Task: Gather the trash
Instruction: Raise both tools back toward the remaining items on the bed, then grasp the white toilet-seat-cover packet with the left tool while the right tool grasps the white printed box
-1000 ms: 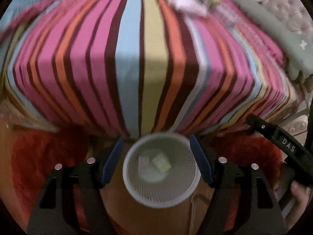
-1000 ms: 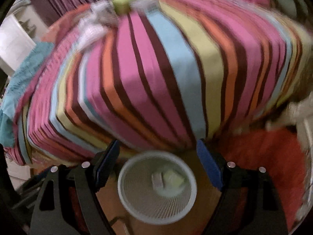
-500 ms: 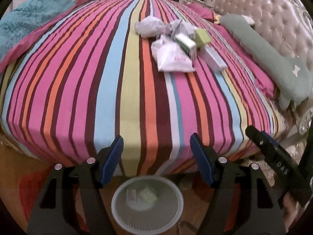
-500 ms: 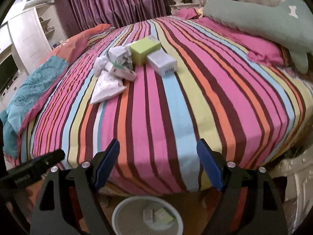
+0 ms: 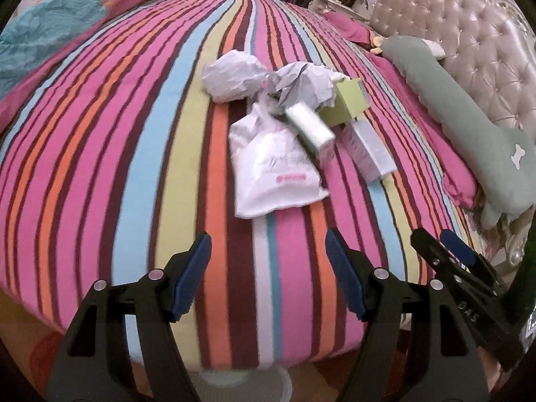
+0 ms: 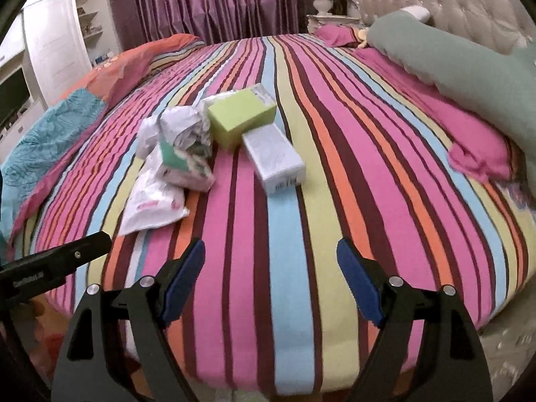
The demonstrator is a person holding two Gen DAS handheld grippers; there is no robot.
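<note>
A pile of trash lies on the striped bed (image 5: 134, 167): crumpled paper (image 5: 231, 75), a white plastic bag (image 5: 274, 171), a green box (image 5: 350, 102), a white-green box (image 5: 310, 125) and a grey box (image 5: 368, 147). The right wrist view shows the same pile: green box (image 6: 243, 117), grey box (image 6: 274, 157), bag (image 6: 154, 201), crumpled paper (image 6: 181, 130). My left gripper (image 5: 268, 261) is open and empty over the bed's near edge. My right gripper (image 6: 271, 274) is open and empty, also short of the pile. The white bin's rim (image 5: 244, 385) peeks below the bed edge.
A long green pillow (image 5: 469, 134) and pink cushion (image 5: 435, 154) lie along the tufted headboard (image 5: 452, 23) on the right. A teal and orange blanket (image 5: 43, 30) lies at the left. Purple curtains (image 6: 214, 0) and white shelves (image 6: 57, 40) stand behind the bed.
Both grippers have risen from over the bin on the floor and moved forward over the bed toward the trash pile. The bin has slipped almost out of view. Both stay open.
</note>
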